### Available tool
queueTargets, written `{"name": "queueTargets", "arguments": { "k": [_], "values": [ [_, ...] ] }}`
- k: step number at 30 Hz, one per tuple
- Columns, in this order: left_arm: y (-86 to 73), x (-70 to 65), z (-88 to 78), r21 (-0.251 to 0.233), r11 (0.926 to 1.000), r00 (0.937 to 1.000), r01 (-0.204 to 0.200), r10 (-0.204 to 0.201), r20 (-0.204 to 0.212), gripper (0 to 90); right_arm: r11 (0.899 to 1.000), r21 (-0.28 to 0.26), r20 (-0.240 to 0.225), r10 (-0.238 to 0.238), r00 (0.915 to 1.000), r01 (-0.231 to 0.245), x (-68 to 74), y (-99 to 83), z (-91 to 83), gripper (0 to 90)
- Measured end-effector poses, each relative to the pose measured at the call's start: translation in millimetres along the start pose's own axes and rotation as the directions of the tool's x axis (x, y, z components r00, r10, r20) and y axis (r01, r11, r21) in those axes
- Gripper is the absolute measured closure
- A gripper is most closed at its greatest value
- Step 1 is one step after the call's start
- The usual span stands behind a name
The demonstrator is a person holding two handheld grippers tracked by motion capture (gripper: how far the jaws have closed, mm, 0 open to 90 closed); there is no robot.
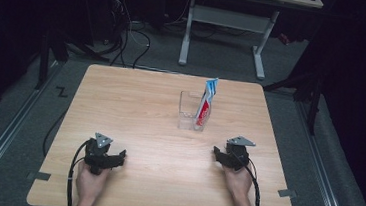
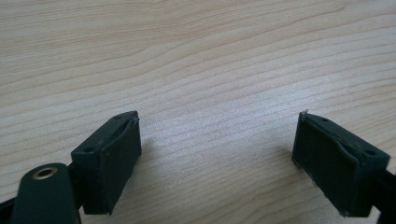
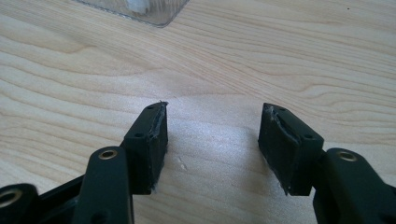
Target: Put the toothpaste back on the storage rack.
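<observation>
one toothpaste tube [image 1: 205,104], one clear holder [image 1: 189,111] (two compartments).

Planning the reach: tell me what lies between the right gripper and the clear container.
Nothing: the high view shows bare table between the right gripper and the clear container holding the toothpaste tube.

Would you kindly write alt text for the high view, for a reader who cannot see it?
A toothpaste tube stands upright in a clear container on a wooden table. Near the front edge, a person's hands rest the left gripper and right gripper on the wood, both empty and apart from the container.
</observation>
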State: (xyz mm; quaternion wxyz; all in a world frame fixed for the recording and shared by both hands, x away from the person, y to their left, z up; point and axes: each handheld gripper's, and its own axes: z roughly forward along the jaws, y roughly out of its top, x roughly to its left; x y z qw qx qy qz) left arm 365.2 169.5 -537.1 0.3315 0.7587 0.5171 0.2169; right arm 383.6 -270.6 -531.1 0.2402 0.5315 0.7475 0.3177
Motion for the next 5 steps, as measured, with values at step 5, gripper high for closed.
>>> {"name": "queueTargets", "arguments": {
  "k": [5],
  "values": [
    [0.0, 0.0, 0.0, 0.0, 1.0, 1.0, 0.0, 0.0, 0.0, 15.7, 1.0, 0.0, 0.0, 0.001, 1.0, -0.001, 0.7, -1.4, -1.5, 41.1]
  ]
}}
